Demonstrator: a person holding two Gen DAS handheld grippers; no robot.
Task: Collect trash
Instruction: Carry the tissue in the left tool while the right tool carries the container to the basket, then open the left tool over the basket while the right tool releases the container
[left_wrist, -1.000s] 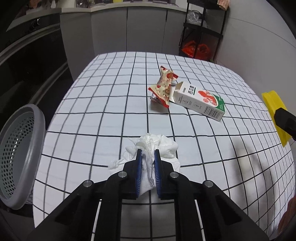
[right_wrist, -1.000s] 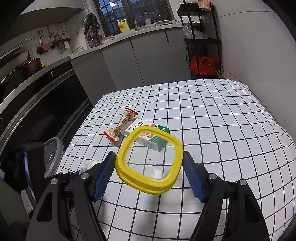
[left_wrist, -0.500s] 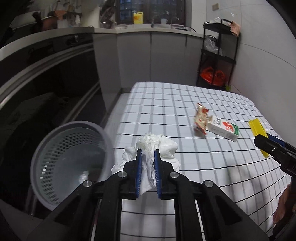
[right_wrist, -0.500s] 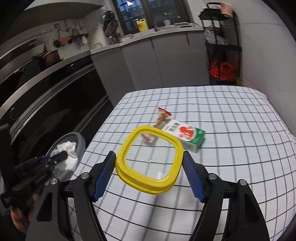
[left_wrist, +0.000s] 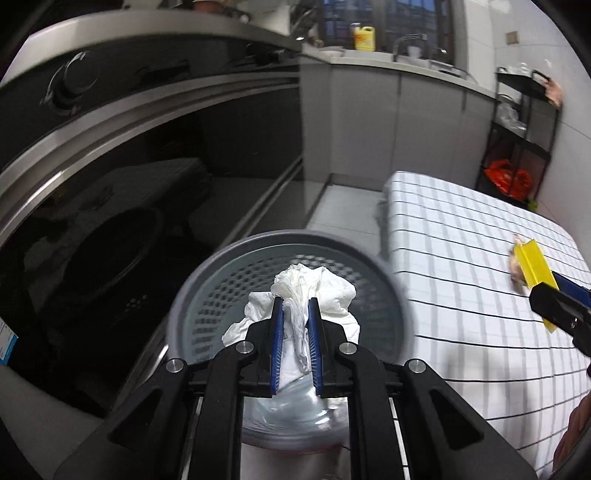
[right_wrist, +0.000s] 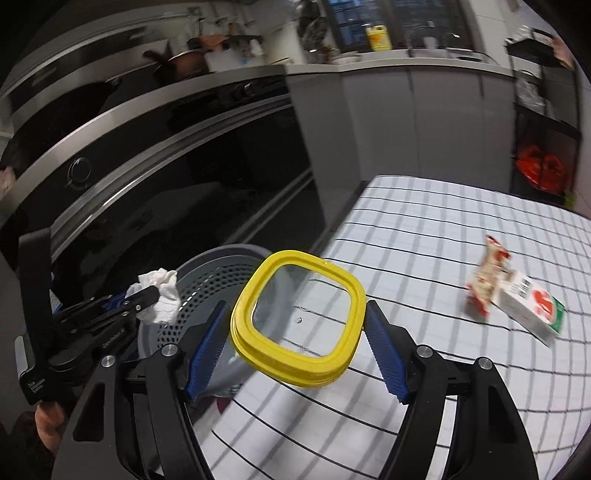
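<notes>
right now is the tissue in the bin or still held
Still held: the left claw pinches the tissue over the bin.

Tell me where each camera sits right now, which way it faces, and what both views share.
Left wrist: sits behind the left tool, looking down into the grey basket past the pinched white tissue; the right tool's fingertips show at far right.
Right wrist: sits behind the right tool, which holds the yellow-rimmed lid, facing the checkered table, wrapper and carton; the left tool and the person's hand show at left.
Shared: basket, tissue, lid, table, kitchen counter.
</notes>
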